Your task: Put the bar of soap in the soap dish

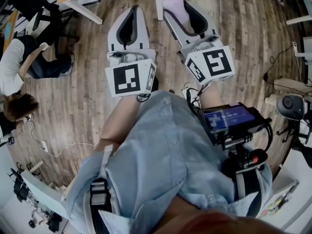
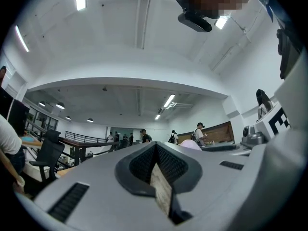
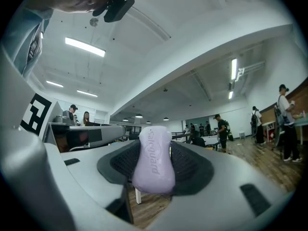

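Your right gripper (image 1: 181, 9) was clamped on the bar of soap (image 3: 153, 160). The lilac bar stood on end between the dark ribbed pads (image 3: 192, 163), its lettered face turned toward that gripper's camera and its top poking past the jaw tips. Pinched by its edges that way, it probably had its far end free to go down first into a dish. No soap dish showed in any view, so I judged you were carrying, not placing. Just beside it, your left gripper (image 1: 129, 27) had its jaws together with nothing between them, which suited a hand with no part yet. Both grippers were held out low in front of your shirt (image 1: 161, 160), over bare wooden floor (image 1: 87, 89), with a white table leg (image 1: 158, 1) just beyond their tips.
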{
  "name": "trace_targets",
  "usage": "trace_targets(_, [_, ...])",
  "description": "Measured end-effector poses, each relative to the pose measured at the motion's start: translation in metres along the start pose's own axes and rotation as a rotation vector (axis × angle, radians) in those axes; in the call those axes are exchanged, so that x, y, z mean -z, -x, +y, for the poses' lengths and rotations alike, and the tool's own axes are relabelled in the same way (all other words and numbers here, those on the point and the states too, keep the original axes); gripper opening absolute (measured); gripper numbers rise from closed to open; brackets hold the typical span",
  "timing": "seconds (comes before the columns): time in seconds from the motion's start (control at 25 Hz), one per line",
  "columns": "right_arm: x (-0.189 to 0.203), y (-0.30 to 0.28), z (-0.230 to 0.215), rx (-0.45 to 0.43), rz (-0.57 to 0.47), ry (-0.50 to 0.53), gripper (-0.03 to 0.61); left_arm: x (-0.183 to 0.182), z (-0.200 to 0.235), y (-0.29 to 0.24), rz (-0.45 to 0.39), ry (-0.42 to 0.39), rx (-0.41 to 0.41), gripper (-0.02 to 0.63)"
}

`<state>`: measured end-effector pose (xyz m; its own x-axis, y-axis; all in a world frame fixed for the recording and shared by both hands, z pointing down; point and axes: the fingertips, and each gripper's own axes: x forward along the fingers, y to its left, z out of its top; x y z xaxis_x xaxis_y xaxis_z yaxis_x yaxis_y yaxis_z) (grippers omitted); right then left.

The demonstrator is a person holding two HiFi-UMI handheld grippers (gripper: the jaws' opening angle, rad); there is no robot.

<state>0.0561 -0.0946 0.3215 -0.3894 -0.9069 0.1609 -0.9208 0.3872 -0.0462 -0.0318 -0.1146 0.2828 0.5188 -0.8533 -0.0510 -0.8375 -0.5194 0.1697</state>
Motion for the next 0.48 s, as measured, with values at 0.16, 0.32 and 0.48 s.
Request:
trace_targets(0.16, [-0.011,-0.003,-0.002,0.009,-0.032,0.006,0.21,-0.013,-0.001,-0.008,-0.034,-0.015,0.021,0.006])
trace_targets(0.32, [-0.023,-0.005,-0.008,0.026,-0.06,0.013,0.21,-0.022,-0.004,-0.018,-0.052,-0.015,0.04,0.006])
trace_targets(0.48, [-0.036,-0.01,-0.012,0.032,-0.094,0.03,0.21,-0.034,-0.005,-0.027,-0.087,-0.031,0.059,0.006])
